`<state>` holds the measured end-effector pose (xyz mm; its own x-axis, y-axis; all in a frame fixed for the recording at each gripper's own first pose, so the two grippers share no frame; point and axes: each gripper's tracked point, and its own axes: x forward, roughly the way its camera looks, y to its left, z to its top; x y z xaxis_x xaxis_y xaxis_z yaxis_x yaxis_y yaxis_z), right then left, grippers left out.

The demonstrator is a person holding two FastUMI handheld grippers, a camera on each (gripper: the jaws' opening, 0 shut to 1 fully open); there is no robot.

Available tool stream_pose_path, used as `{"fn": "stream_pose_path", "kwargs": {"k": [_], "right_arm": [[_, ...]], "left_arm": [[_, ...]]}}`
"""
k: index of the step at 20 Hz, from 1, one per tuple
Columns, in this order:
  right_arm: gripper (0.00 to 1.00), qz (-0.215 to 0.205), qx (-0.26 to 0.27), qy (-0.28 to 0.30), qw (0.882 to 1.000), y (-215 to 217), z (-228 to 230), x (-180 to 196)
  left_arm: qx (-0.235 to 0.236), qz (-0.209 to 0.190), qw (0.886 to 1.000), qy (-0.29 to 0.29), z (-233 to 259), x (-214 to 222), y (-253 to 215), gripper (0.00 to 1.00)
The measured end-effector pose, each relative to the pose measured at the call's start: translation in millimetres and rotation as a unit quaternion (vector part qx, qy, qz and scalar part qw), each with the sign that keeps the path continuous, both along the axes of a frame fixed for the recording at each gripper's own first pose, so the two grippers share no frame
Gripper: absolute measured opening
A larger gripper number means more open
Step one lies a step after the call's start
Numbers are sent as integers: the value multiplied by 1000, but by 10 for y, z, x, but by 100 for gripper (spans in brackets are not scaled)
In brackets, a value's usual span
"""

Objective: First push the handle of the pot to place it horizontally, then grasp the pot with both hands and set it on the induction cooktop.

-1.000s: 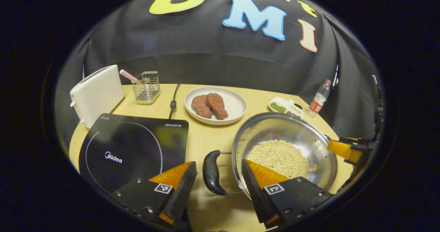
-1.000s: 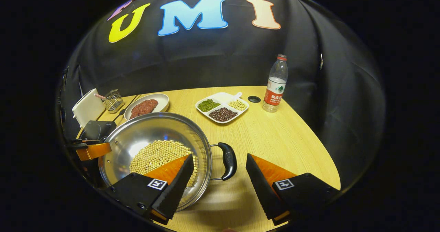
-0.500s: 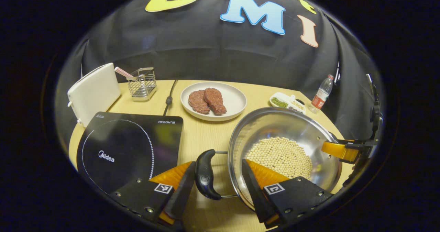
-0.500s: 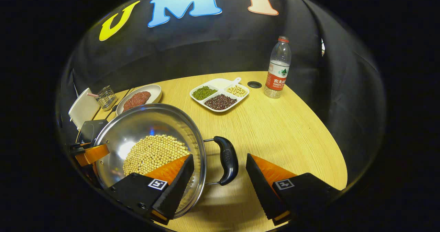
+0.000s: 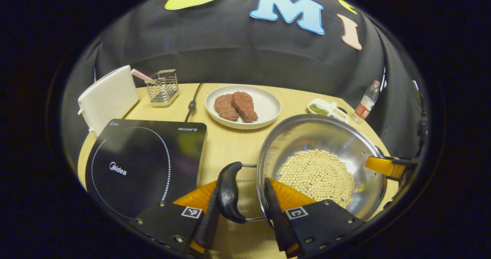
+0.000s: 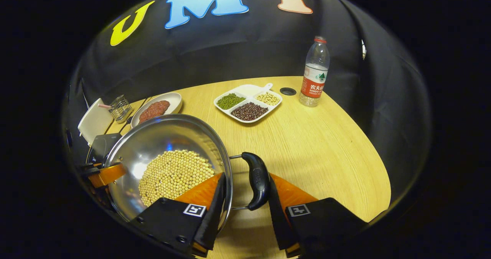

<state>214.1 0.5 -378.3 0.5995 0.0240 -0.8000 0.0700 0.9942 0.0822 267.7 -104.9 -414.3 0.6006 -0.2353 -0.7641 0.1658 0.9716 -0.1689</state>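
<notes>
1. Steel pot (image 5: 326, 144) of beans sits on the wooden surface (image 6: 326, 151), beside the induction cooktop (image 5: 142, 163).
2. Left tool (image 5: 239, 205) and right tool (image 6: 245, 205) each straddle a handle, narrowed; contact unclear.
3. Meat plate (image 5: 268, 107) stands behind.

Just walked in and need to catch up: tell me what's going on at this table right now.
A person is working a handheld gripper in each hand on a steel pot of pale beans. The left gripper straddles the pot's left handle; the right gripper straddles the right handle. Both sets of fingers sit close around the handles, though a firm clamp can't be confirmed. The pot sits on the wooden table, beside the induction cooktop, not yet on it.
</notes>
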Motion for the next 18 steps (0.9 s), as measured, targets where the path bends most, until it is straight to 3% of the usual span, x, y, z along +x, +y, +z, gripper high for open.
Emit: {"fn": "stream_pose_path", "kwargs": {"k": [1, 2, 3, 5, 7, 8, 9, 11, 13, 14, 17, 18], "right_arm": [[57, 2, 0, 1, 1000, 8, -21, 9], [55, 6, -2, 2, 1000, 7, 6, 13], [48, 13, -5, 1, 1000, 3, 5, 5], [43, 11, -8, 0, 1000, 5, 13, 1], [43, 14, -12, 0, 1000, 5, 32, -24], [43, 14, -12, -2, 1000, -6, 54, -35], [43, 13, -11, -7, 1000, -8, 99, -33], [43, 15, -12, -20, 1000, -9, 206, -20], [46, 15, -11, -25, 1000, 9, 310, -13], [43, 15, -10, -28, 999, 20, 344, -10], [43, 17, -12, -29, 999, 97, 472, -29], [43, 17, -12, -31, 999, 137, 510, -28]], "left_arm": [[1, 2, 1000, -1, 8, -2, 0, 60], [3, 4, 1000, -2, 14, 13, 4, 65], [4, 7, 1000, -4, 15, 12, 2, 60], [3, 13, 1000, -11, 34, 30, 0, 57], [5, 13, 1000, -12, 61, 21, -10, 51], [4, 13, 1000, -13, 83, 15, -9, 51], [1, 15, 1000, -19, 131, 15, -12, 58], [-1, 15, 999, -35, 267, 23, 1, 54], [-2, 14, 999, -45, 389, 32, 22, 58], [-4, 16, 999, -50, 441, 45, 51, 58], [-7, 19, 998, -51, 560, 47, 131, 51], [-9, 21, 998, -52, 590, 45, 167, 58]]}}
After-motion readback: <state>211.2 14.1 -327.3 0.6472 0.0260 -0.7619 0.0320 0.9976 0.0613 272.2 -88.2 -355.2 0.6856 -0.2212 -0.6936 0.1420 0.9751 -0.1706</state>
